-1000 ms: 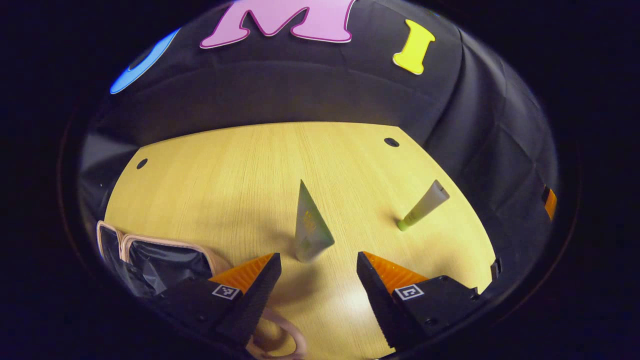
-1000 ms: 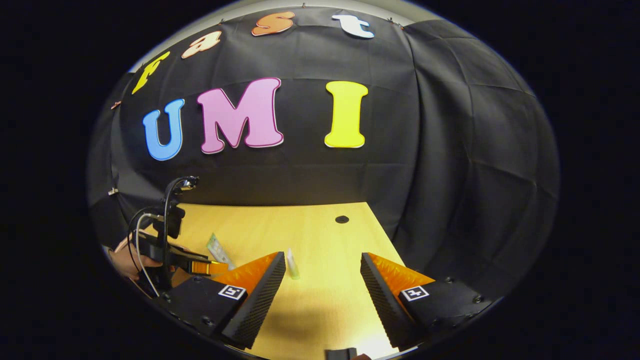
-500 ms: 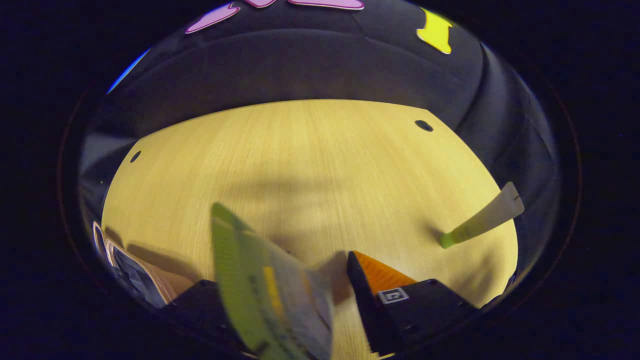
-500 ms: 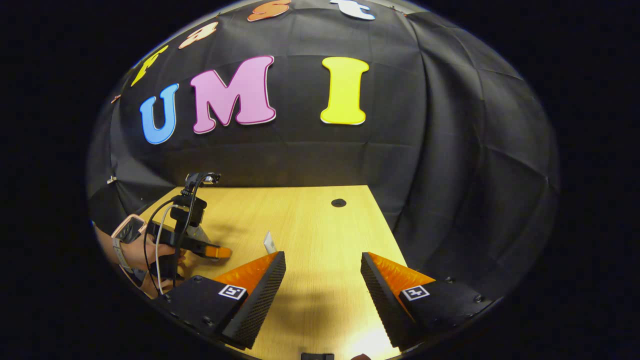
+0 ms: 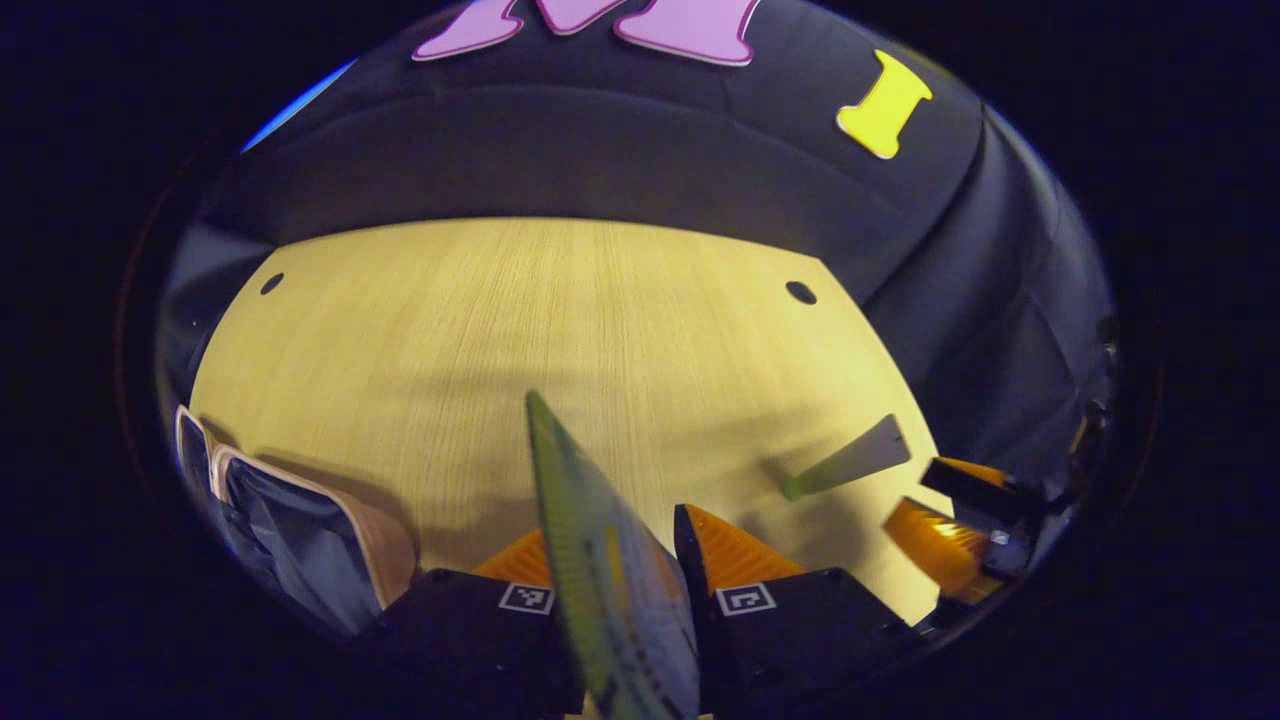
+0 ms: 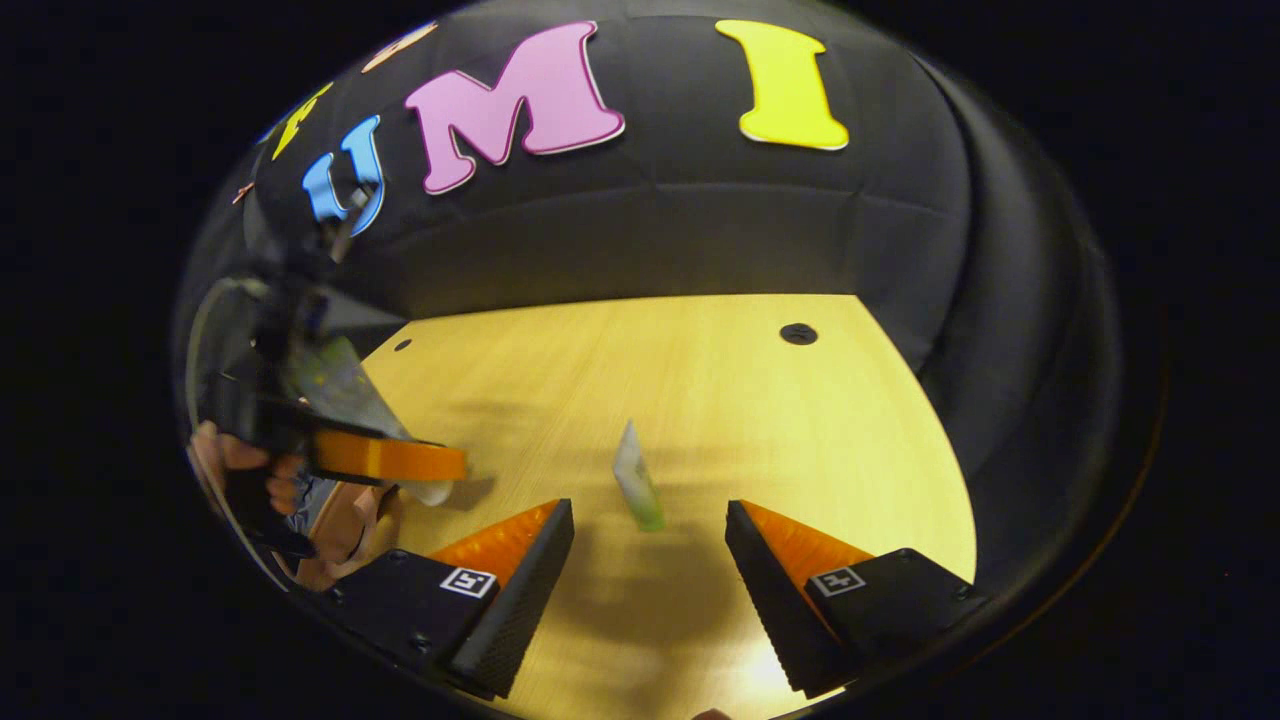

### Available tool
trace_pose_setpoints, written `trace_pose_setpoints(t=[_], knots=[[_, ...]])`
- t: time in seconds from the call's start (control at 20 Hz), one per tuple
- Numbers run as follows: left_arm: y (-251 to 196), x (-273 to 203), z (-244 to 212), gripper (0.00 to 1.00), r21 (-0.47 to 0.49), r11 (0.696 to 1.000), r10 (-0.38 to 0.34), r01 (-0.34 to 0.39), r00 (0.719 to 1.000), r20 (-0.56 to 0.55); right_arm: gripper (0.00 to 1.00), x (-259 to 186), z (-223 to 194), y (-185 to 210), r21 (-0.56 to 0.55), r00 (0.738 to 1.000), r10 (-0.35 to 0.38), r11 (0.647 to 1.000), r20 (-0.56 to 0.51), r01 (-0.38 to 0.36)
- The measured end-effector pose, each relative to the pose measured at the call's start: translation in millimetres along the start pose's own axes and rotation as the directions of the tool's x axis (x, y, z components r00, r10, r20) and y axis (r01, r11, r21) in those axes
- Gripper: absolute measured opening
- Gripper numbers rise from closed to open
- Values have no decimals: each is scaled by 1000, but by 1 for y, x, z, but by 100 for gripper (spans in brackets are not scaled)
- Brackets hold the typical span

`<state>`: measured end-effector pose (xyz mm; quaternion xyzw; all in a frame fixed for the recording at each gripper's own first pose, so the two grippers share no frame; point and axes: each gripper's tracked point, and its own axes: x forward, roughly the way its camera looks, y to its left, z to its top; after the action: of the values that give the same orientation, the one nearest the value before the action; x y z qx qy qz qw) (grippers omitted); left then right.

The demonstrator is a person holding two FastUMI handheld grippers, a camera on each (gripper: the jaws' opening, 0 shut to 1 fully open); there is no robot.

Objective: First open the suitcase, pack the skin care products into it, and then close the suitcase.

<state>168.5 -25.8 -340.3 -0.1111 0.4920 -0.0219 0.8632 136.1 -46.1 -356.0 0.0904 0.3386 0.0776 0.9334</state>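
My left gripper (image 5: 615, 535) is shut on a flat green-and-grey tube (image 5: 590, 520), which sticks up between its orange fingers. The open suitcase (image 5: 300, 520), pink-rimmed with a dark lining, lies at the lower left. A small pale tube with a green cap (image 5: 845, 465) lies on the table to the right, with the right gripper (image 5: 950, 510) beside it. In the right gripper view my right gripper (image 6: 650, 560) stands open, and the small tube (image 6: 637, 490) is just ahead of the gap between its fingers. The left gripper (image 6: 385, 460) holds the flat tube (image 6: 340, 385) at the far left, above the suitcase's edge (image 6: 350, 520).
The wooden table (image 5: 500, 320) reaches back to the black cloth wall, with small dark holes (image 5: 800, 292) near its far corners. A hand (image 6: 250, 470) holds the left gripper at the left of the right gripper view.
My left gripper has shut on the flat tube and lifted it off the table. My right gripper has tipped down and moved in on the small tube, still open.
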Motion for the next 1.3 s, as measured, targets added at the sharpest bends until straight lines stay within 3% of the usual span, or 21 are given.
trace_pose_setpoints(t=[0.15,0.3,0.45,0.55,0.65,0.7,0.75,0.8,0.85,0.9,1.05,1.15,1.2,1.25,1.3], knots=[[2,-59,8,43,89,996,-6,1,998,55,97,38,-11,0,-2,998,-18,1000,-57,18],[15,-116,-10,46,110,994,-8,2,998,58,96,60,-14,-2,18,997,-37,999,-64,38],[58,-167,-40,43,103,991,79,-82,996,37,96,81,-26,-12,44,990,-97,994,-98,102],[86,-187,-64,43,57,990,127,-126,992,-10,89,90,-40,-12,82,982,-107,989,-155,121],[115,-203,-86,46,-6,986,165,-165,984,-61,51,94,-31,-30,62,970,-203,975,-133,213],[130,-207,-95,46,-29,984,175,-178,981,-83,32,90,-30,-26,89,973,-178,977,-147,192],[140,-210,-104,46,-32,983,178,-183,977,-120,24,85,-29,-21,118,978,-150,979,-143,168],[150,-212,-111,43,-15,980,194,-198,970,-144,22,75,-24,-19,126,981,-148,978,-126,164],[164,-213,-117,46,17,976,215,-215,961,-173,28,61,-20,-11,121,984,-138,981,-110,151],[179,-214,-121,40,50,972,236,-231,950,-205,28,45,-14,-5,110,988,-130,984,-86,139],[205,-204,-128,47,112,965,263,-239,912,-315,28,-8,-1,14,109,993,-115,987,-13,116],[219,-189,-138,43,137,965,259,-222,885,-388,28,-41,9,27,133,993,-109,986,48,102],[229,-178,-149,46,138,967,255,-216,866,-430,28,-52,12,33,140,992,-105,986,62,96],[241,-167,-162,43,140,965,263,-223,836,-481,28,-62,12,40,145,992,-107,985,71,96],[253,-158,-178,43,135,963,269,-234,792,-547,28,-67,10,42,155,991,-114,983,65,103]])
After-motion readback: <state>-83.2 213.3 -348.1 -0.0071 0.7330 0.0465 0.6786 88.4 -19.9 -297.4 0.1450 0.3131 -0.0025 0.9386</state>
